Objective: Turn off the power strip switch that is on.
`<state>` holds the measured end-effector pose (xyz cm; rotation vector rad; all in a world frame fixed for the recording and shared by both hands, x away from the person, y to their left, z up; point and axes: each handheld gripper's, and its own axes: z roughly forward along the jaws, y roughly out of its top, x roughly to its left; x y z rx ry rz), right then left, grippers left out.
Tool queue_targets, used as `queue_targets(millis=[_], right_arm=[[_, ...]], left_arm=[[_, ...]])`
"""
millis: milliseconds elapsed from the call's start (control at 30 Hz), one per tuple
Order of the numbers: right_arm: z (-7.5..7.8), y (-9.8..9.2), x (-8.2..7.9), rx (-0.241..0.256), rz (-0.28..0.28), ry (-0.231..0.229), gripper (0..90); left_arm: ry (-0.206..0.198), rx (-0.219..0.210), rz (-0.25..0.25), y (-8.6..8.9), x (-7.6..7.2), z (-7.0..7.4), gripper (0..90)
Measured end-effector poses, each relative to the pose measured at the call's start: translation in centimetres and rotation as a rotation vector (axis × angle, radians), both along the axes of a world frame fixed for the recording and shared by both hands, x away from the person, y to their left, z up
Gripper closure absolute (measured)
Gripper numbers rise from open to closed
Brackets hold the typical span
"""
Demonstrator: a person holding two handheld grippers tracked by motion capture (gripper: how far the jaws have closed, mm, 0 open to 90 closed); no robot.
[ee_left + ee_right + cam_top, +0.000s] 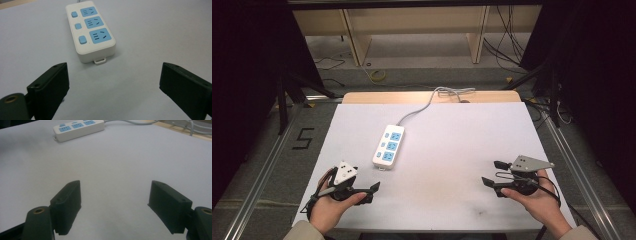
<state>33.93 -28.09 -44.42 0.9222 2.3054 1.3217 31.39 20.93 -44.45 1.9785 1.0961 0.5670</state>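
A white power strip (389, 145) with three blue sockets and blue switches lies left of centre on the white table sheet (447, 150). Its grey cable (422, 107) runs off the back edge. My left gripper (366, 181), held in a hand at the front left, stands open and empty just short of the strip's near end. In the left gripper view the strip (91, 32) lies ahead of the open left gripper (113, 85). My right gripper (493, 172) is open and empty at the front right, and the strip (78, 128) lies far off beyond the open right gripper (116, 202).
A wooden table edge (492, 96) shows behind the sheet. Metal rails (267, 165) run along both sides, with a "5" mark (303, 138) at the left. Loose cables (507, 45) and shelf legs are on the floor beyond.
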Motion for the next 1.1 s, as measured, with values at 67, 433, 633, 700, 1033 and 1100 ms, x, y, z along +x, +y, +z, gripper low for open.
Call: queue_targets(millis=[67,433,633,700,1033,1100], right_arm=[[0.0,0.0,0.0,-0.002,0.002,-0.003,26.3],[0.0,0.1,0.0,-0.010,0.003,-0.004,26.4],[0.0,0.2,0.0,-0.016,0.002,0.002,26.4],[-0.1,0.2,0.0,-0.015,0.002,0.003,26.4],[-0.1,0.1,0.0,-0.017,0.006,0.002,26.6],[-0.1,0.1,0.0,-0.018,0.007,0.003,26.6]], left_arm=[[0.001,0.005,-0.003,0.0,0.0,0.0,9.2],[-0.012,0.016,0.066,-0.4,0.0,1.1,57.0],[-0.021,0.023,0.104,-0.4,1.2,2.0,89.6],[-0.006,0.026,0.111,-0.4,1.7,2.2,89.7],[0.016,0.011,0.144,-0.7,4.2,3.0,89.9],[0.019,0.008,0.149,-0.6,4.3,3.0,90.0]])
